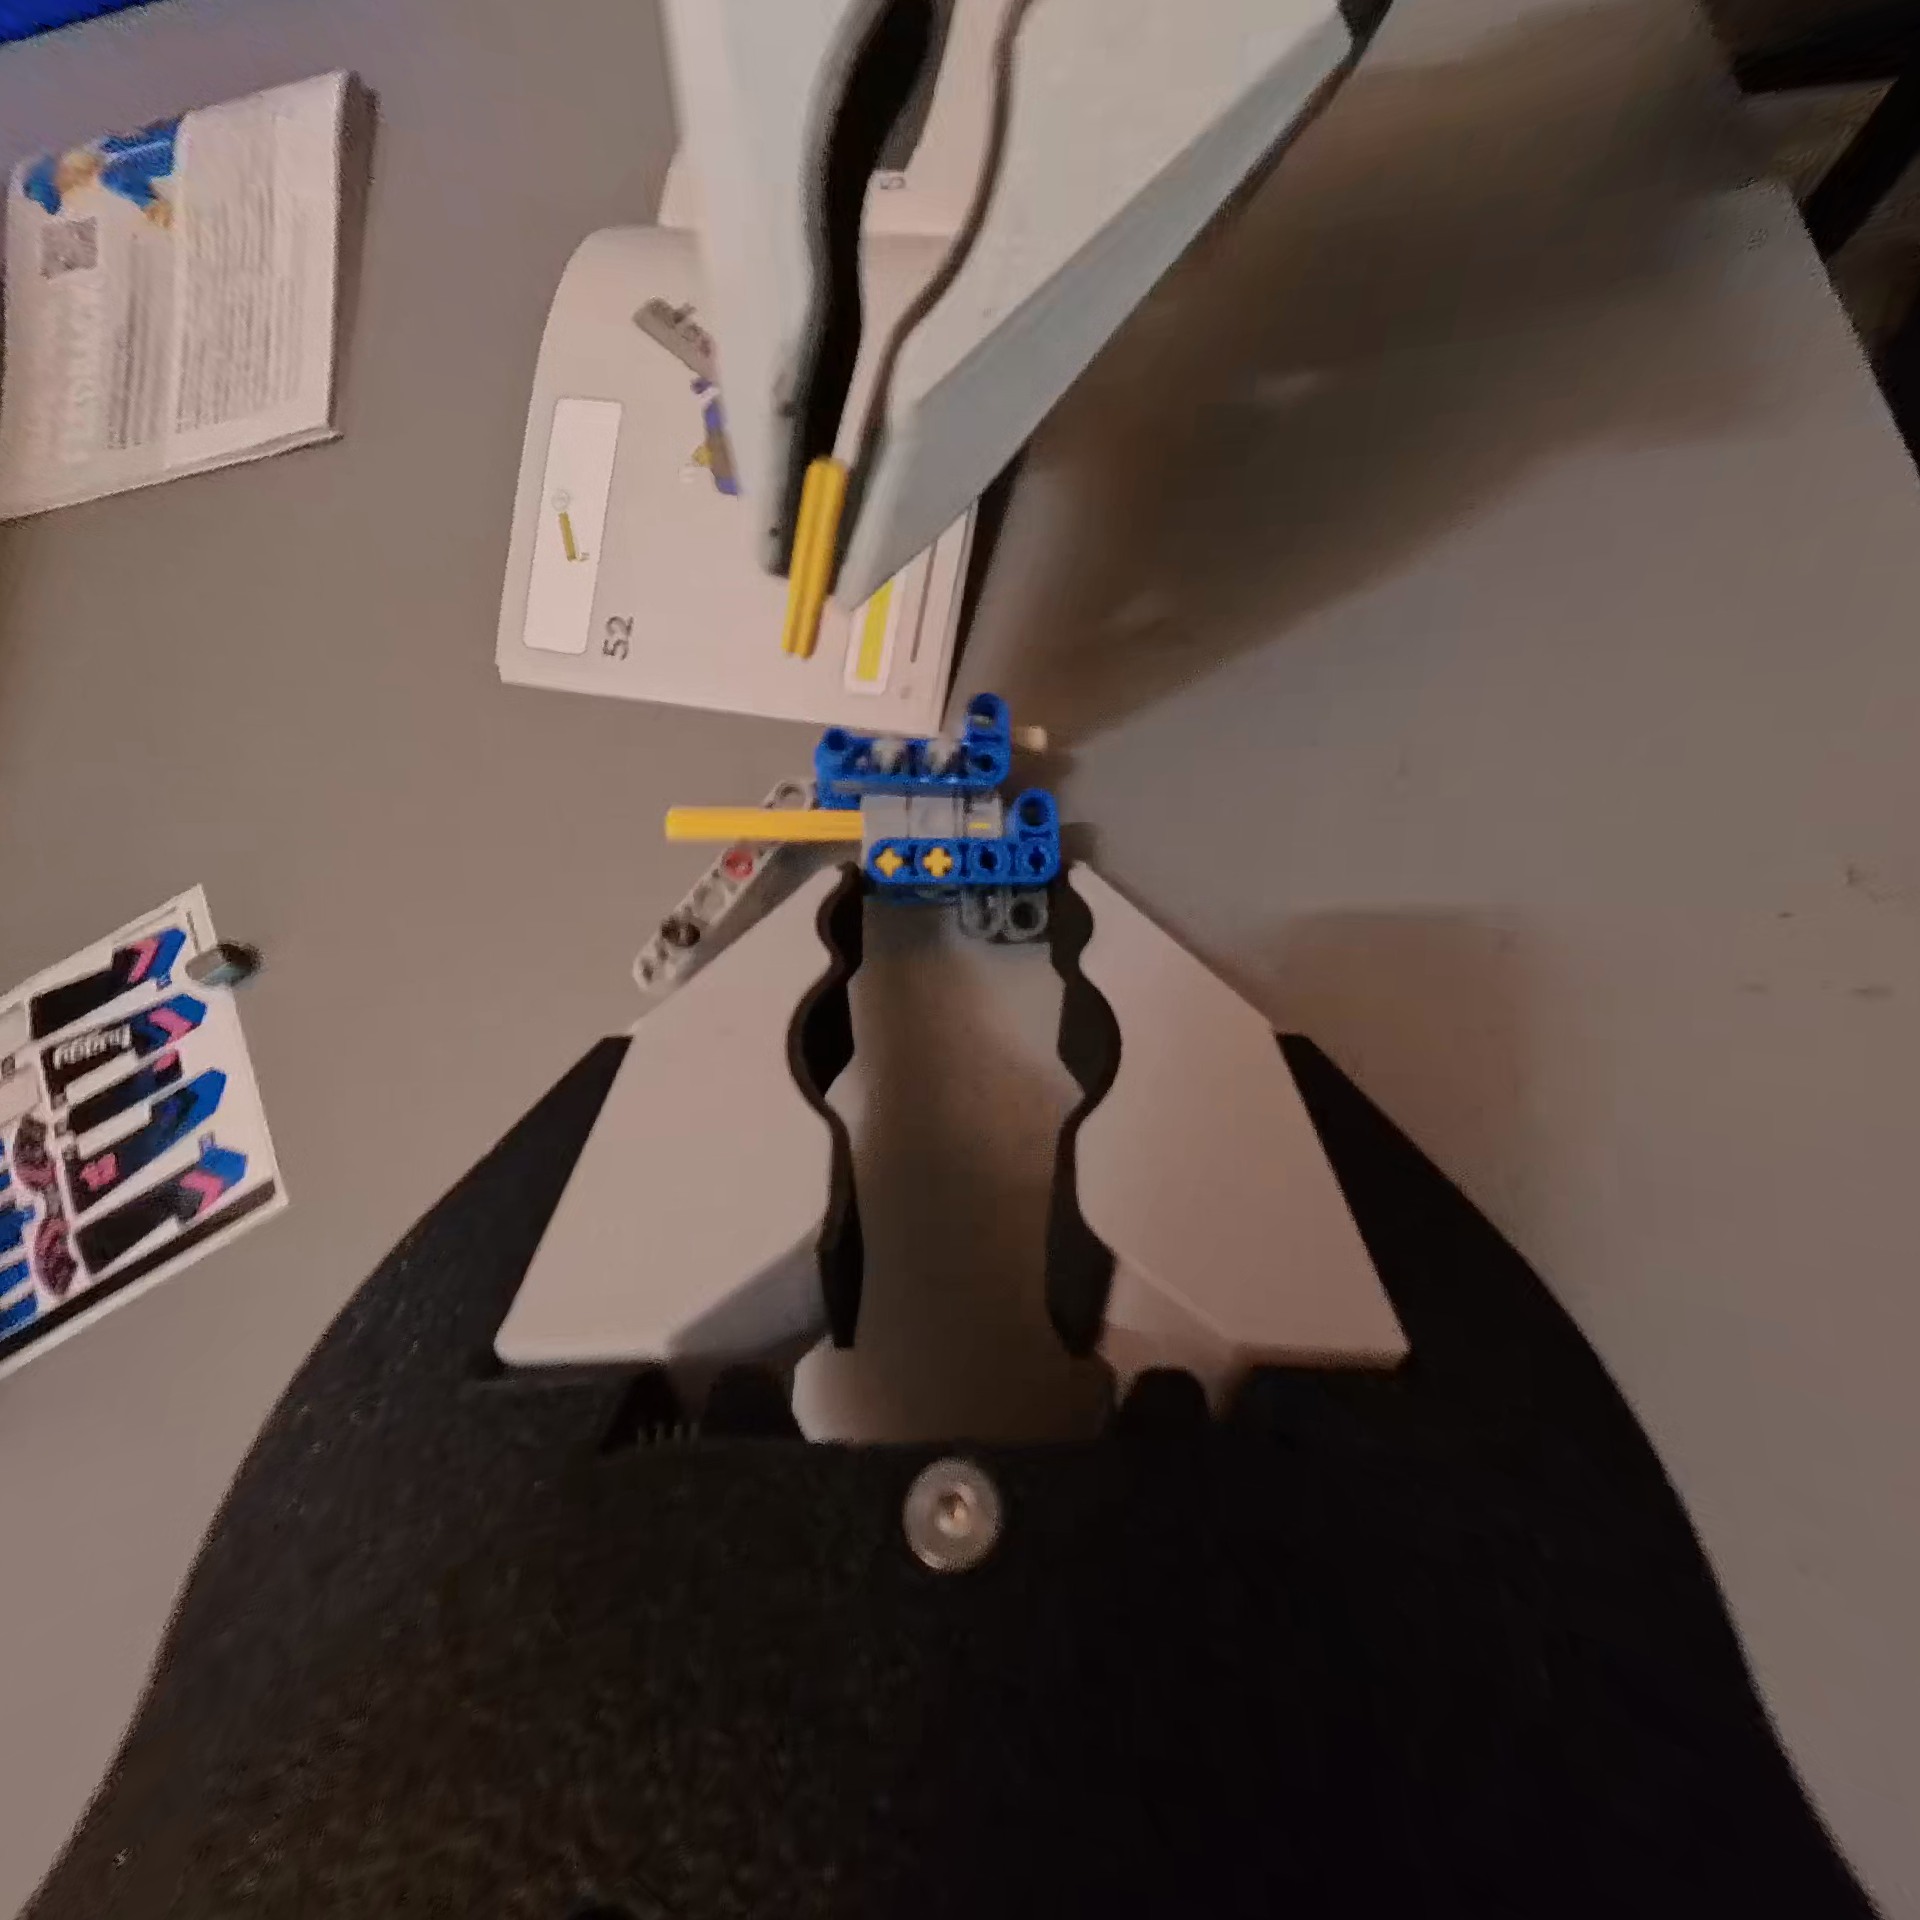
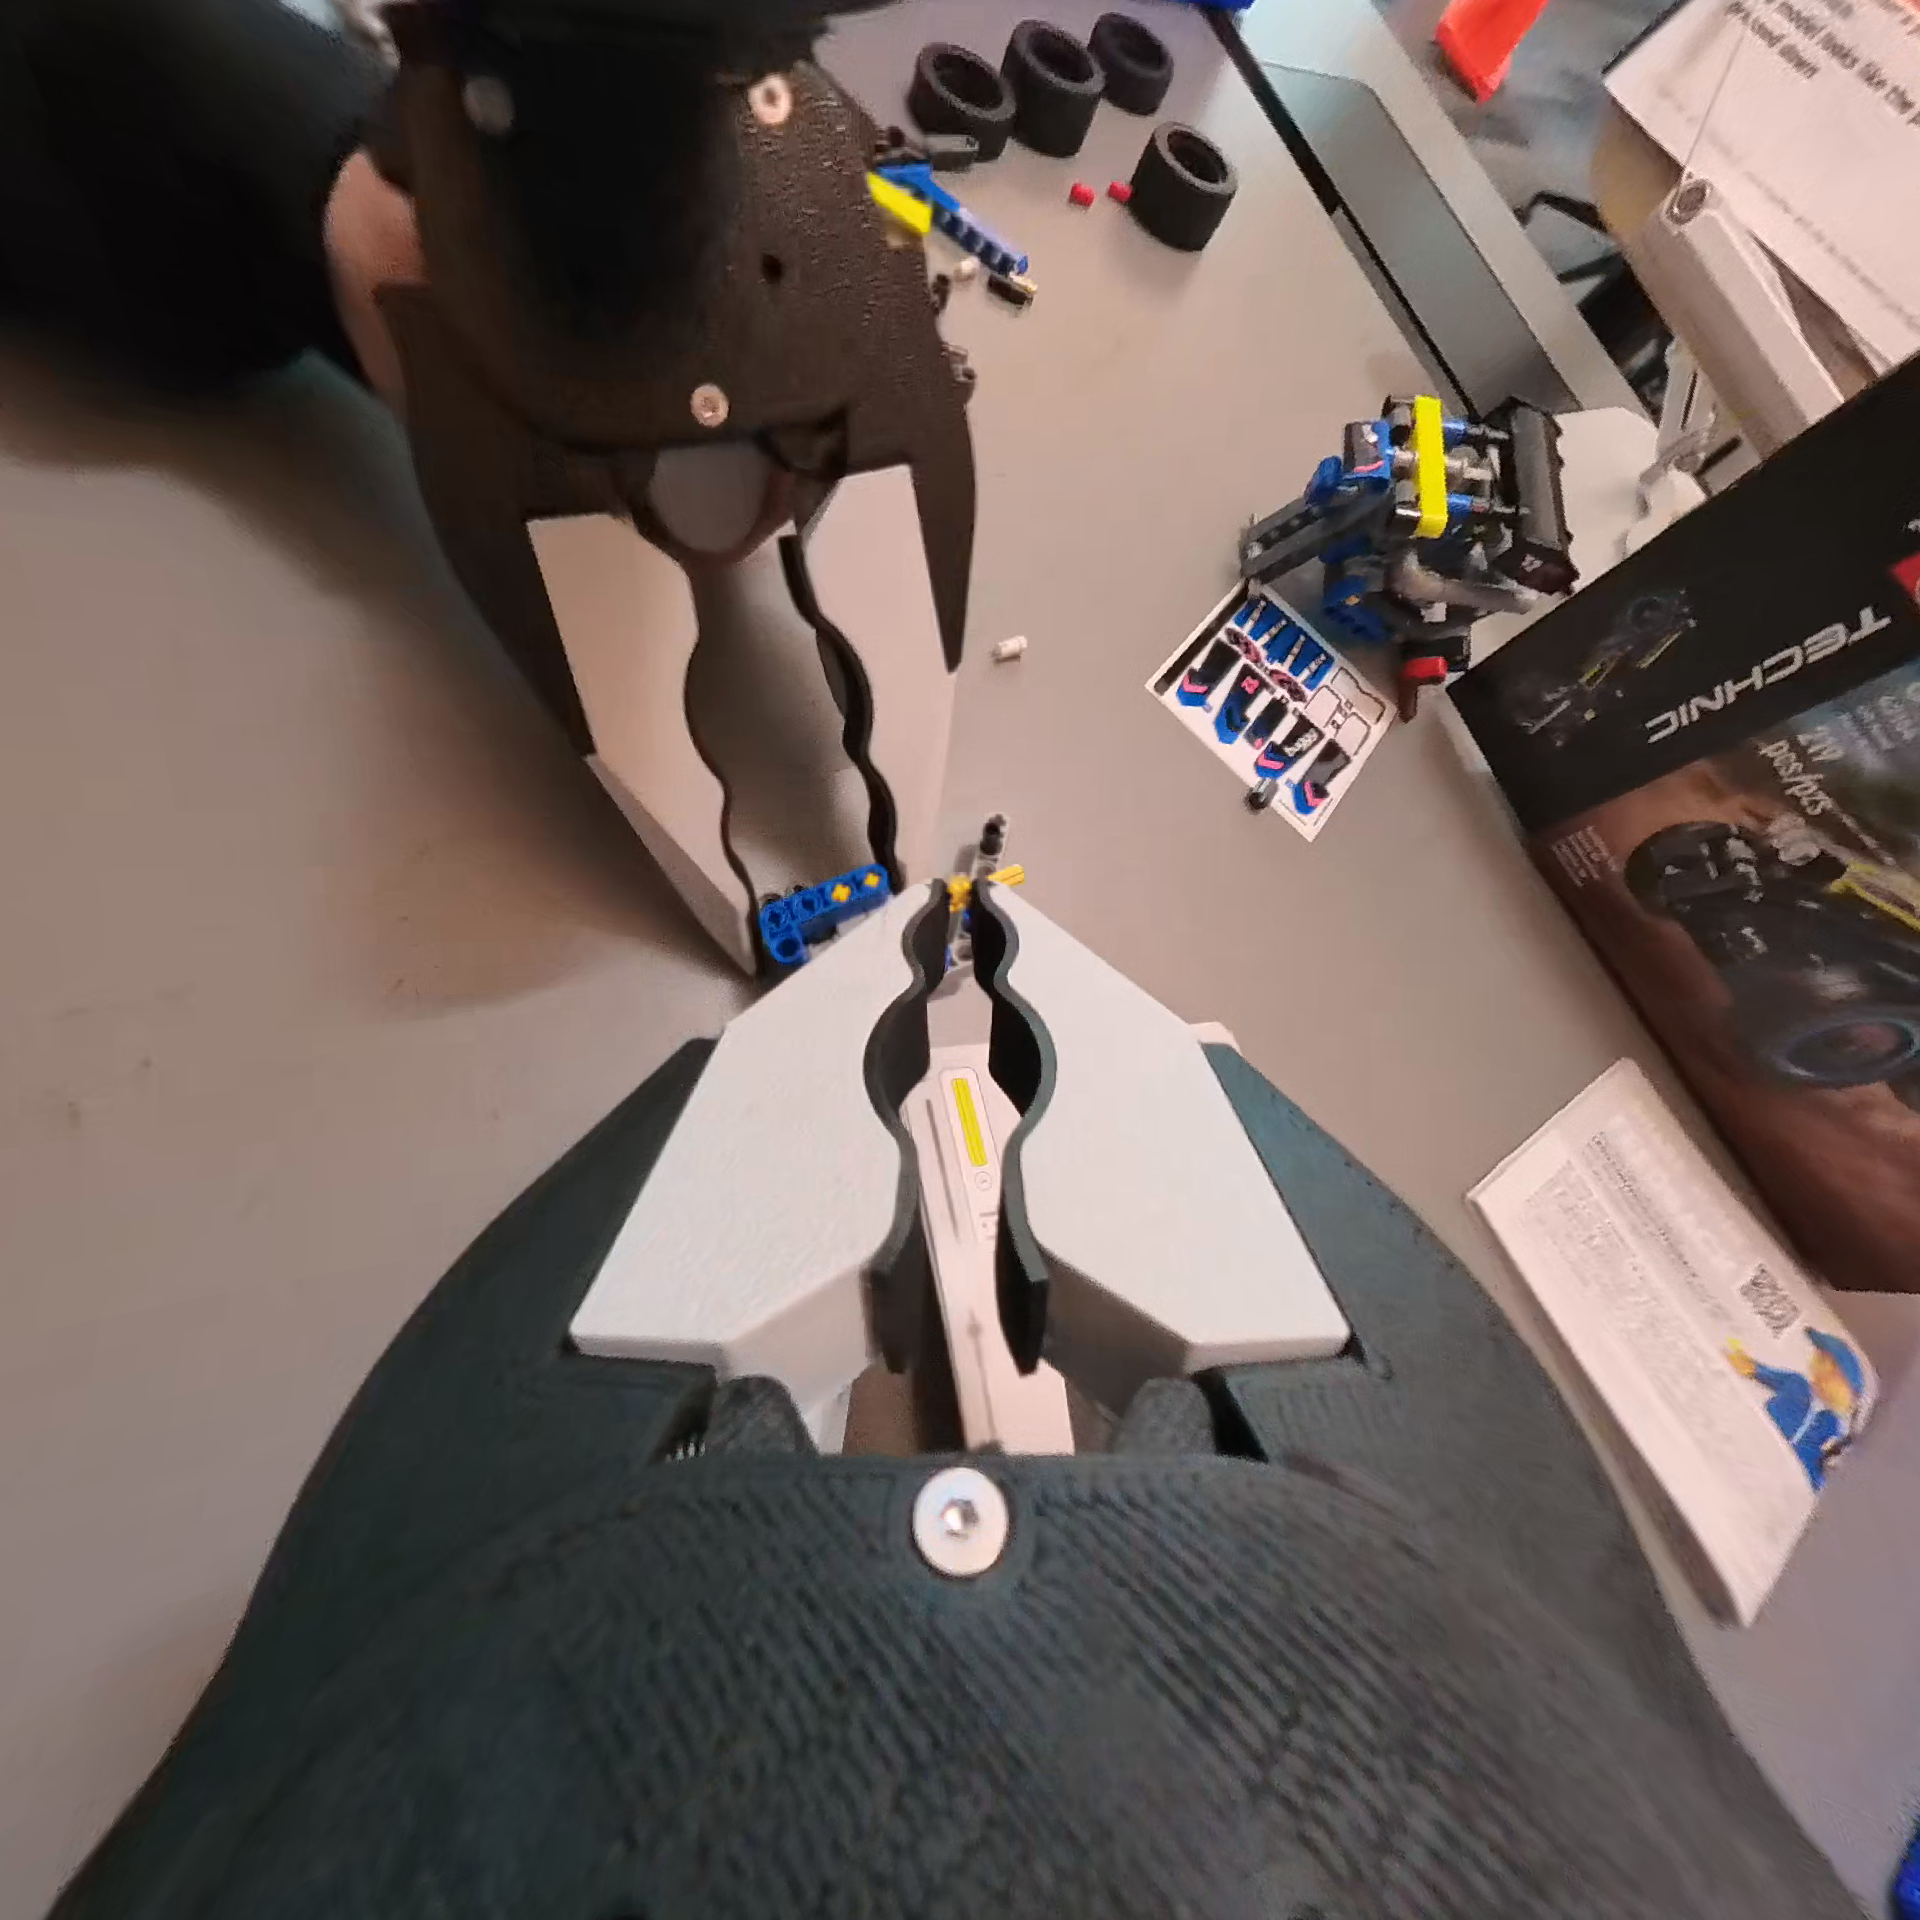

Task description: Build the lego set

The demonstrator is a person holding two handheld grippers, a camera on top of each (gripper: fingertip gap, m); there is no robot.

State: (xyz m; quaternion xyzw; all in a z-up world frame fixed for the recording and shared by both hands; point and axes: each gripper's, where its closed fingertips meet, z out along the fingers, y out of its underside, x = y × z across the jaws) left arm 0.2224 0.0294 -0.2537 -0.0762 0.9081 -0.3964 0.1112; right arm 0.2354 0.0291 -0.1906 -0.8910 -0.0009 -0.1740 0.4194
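A small blue and grey lego assembly [image 1: 956,831] stands on the grey table [image 1: 1455,831], with a yellow axle [image 1: 764,824] sticking out of its left side and a light grey beam [image 1: 717,904] slanting off below. My left gripper [image 1: 961,894] is shut on the assembly at its fingertips; it also shows in the right wrist view [image 2: 821,920], reaching down onto the blue part [image 2: 810,914]. My right gripper [image 2: 961,914] is shut on a second yellow axle [image 1: 816,561] and hovers just beyond the assembly over the booklet; it also shows in the left wrist view [image 1: 816,587].
An open instruction booklet [image 1: 644,540] lies behind the assembly. A second booklet [image 2: 1662,1320], a sticker sheet [image 2: 1273,707], the set's box [image 2: 1714,779] and a partly built model [image 2: 1423,520] sit to the right. Several black tyres [image 2: 1049,73] and loose parts [image 2: 956,229] lie at the back. About 6 centimetres separates my left fingertips from my right. The partly built model [image 2: 1423,520] is about equally far from each gripper, around 20 centimetres.
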